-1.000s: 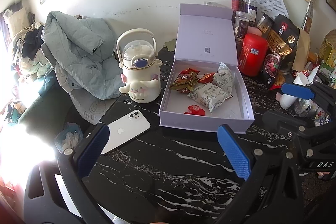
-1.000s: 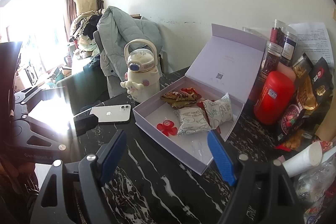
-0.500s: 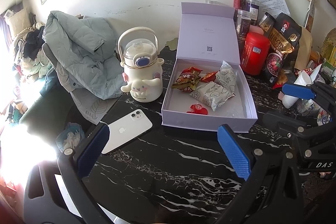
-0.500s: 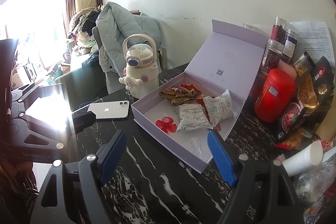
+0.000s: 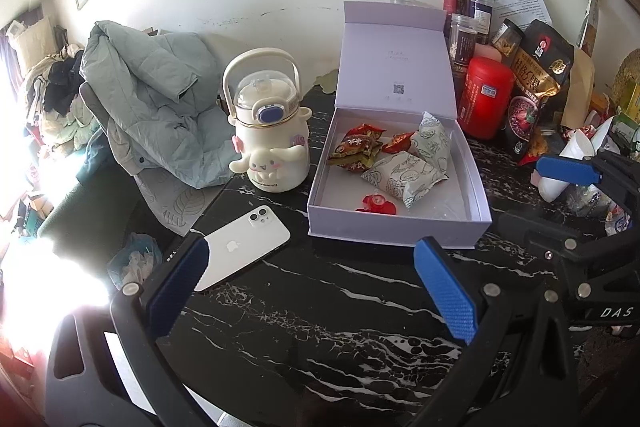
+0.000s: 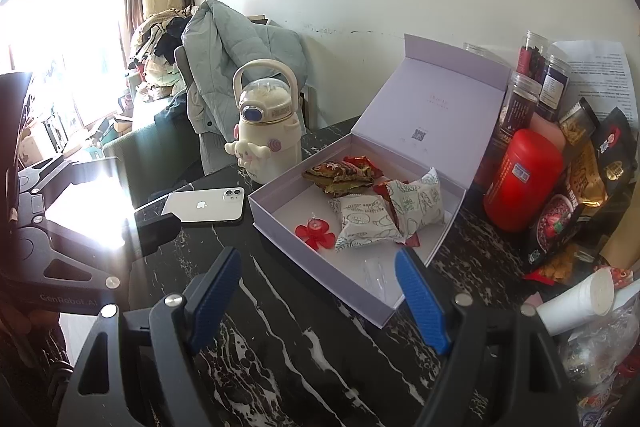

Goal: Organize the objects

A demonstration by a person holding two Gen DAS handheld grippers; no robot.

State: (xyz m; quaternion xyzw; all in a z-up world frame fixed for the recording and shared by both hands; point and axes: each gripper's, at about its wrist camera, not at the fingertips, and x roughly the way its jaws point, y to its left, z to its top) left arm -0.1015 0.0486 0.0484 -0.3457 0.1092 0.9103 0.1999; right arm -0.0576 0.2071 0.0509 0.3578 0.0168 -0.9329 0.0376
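Black marble table [image 5: 320, 315] against a white wall. On it a lilac box [image 5: 396, 227] stands open, its lid [image 5: 396, 55] upright at the far side. The box's long axis runs from the near edge toward the wall in the left view; in the right view it lies oblique, near corner toward the right gripper. Inside: two white snack packs [image 5: 404, 173], red-and-green wrappers [image 5: 354, 149] at the far left, a red flower-shaped piece [image 5: 376, 205] near the front wall.

Left of the box, just beside it, a cream bottle [image 5: 270, 143] stands upright, handle raised. A white phone [image 5: 240, 247] lies flat, face down, in front of the bottle, its camera end pointing toward the box. Right of the box a red canister [image 5: 484, 103] stands among jars and bags.

Left gripper [image 5: 310, 281]: fingers wide apart, empty, above the table short of the box. Right gripper [image 6: 318, 299]: fingers wide apart, empty, near the box's corner.
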